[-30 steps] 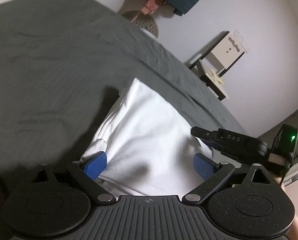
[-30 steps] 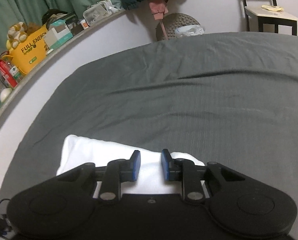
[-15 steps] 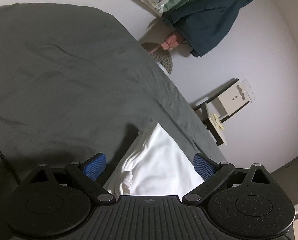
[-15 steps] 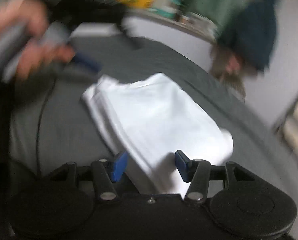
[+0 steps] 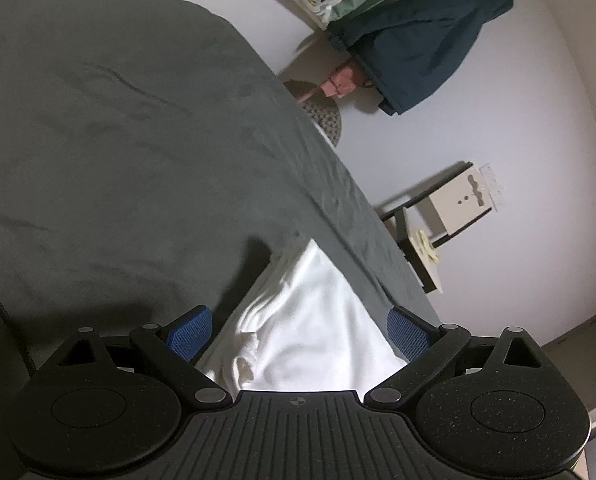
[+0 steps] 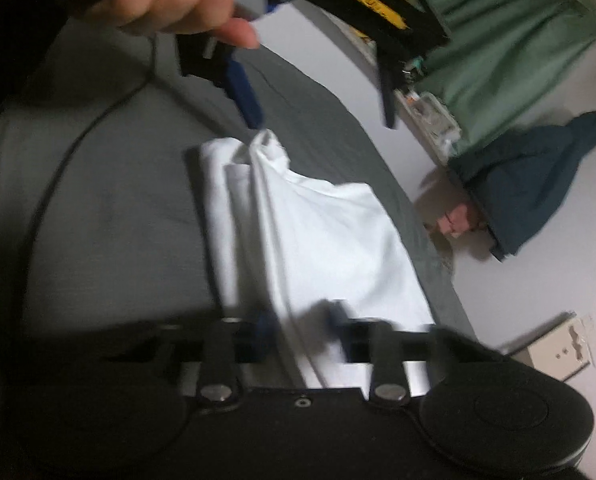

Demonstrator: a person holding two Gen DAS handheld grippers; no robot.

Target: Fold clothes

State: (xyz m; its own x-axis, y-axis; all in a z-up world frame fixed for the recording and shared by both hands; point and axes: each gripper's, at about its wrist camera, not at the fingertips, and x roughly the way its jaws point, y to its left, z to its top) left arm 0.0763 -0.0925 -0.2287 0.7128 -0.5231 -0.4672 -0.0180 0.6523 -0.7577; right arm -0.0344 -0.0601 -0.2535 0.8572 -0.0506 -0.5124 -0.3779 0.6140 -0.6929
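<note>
**White garment folded on the dark grey bed**

The white garment [image 5: 314, 320] lies folded into a rough rectangle near the edge of the dark grey bed cover [image 5: 118, 140]. Its top face is mostly smooth, with soft creases. Along one long side the stacked layers show as narrow bands, and one far corner puckers up into a small peak [image 6: 268, 140].

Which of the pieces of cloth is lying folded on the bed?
The white garment, folded on the grey bed between the open left gripper. The dark blue garment hangs on the wall; the green curtain hangs too.
</note>
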